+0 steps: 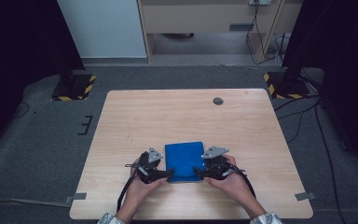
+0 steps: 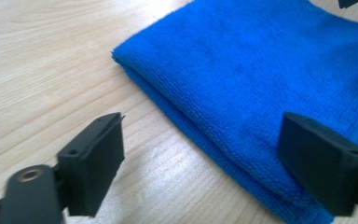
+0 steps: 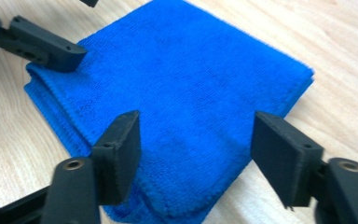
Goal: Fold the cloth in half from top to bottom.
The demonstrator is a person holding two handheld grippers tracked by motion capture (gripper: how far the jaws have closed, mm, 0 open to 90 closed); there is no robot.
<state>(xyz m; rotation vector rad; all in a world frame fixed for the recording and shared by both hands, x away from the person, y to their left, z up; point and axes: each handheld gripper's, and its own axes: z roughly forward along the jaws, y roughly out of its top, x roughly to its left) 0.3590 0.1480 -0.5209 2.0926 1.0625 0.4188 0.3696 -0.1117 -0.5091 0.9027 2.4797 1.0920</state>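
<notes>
The high view alone shows both hands flanking the folded blue cloth

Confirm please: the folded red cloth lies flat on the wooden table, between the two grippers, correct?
Not quite: the cloth is blue, not red, as the high view shows. It does lie folded flat on the wooden table, between the left gripper and the right gripper.

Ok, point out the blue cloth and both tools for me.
blue cloth (image 1: 184, 158): high view, middle of its folded top face.
left tool (image 1: 169, 173): high view, between its tips at the cloth's near left corner.
right tool (image 1: 196, 171): high view, between its tips at the cloth's near right corner.
</notes>
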